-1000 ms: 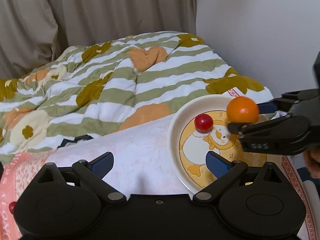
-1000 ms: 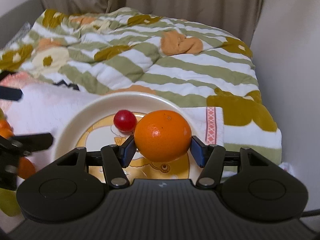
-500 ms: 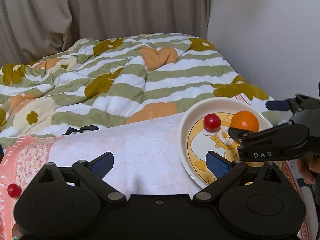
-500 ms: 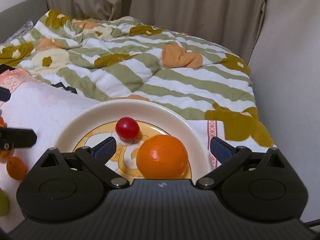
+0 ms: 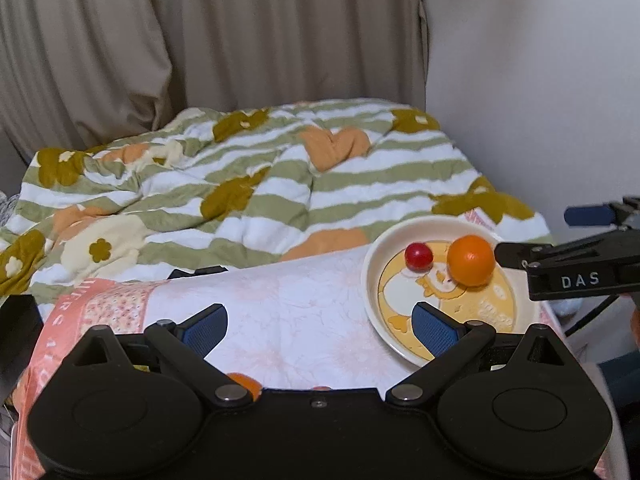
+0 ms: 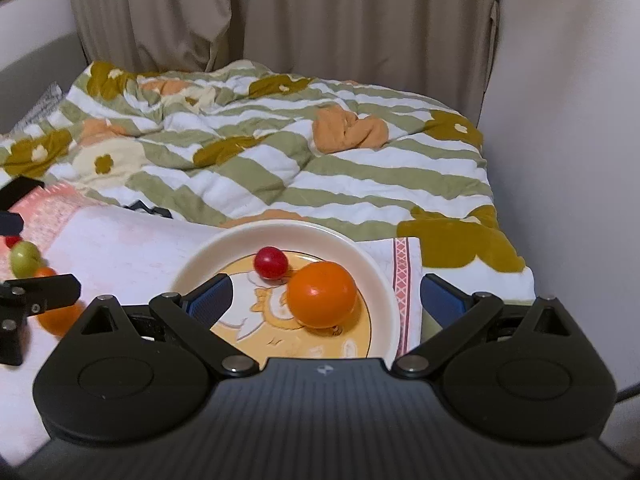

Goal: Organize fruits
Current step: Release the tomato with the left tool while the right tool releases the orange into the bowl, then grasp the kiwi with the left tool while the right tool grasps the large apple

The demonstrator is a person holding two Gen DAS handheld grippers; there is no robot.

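Note:
A cream plate point(image 6: 372, 264) with a yellow duck print holds an orange point(image 6: 321, 294) and a red cherry tomato point(image 6: 271, 262). In the left wrist view the plate point(image 5: 370, 280), orange point(image 5: 470, 260) and tomato point(image 5: 418, 255) lie to the right. My right gripper point(image 6: 326, 300) is open and empty, raised just behind the orange; it shows at the right edge of the left wrist view point(image 5: 536, 240). My left gripper point(image 5: 320, 326) is open and empty over the white cloth point(image 5: 288, 308). A green fruit point(image 6: 24, 258), a small red one point(image 6: 12, 241) and orange fruits point(image 6: 60, 318) lie at the left.
A striped green and white quilt point(image 6: 280, 152) with flower prints covers the bed behind the cloth. Beige curtains point(image 6: 280, 12) hang at the back and a white wall point(image 6: 568, 120) stands to the right. A small orange fruit point(image 5: 244, 384) peeks from under my left gripper.
My right gripper opened and let the orange go onto the plate beside the tomato, then drew back and up. My left gripper also pulled back and rose.

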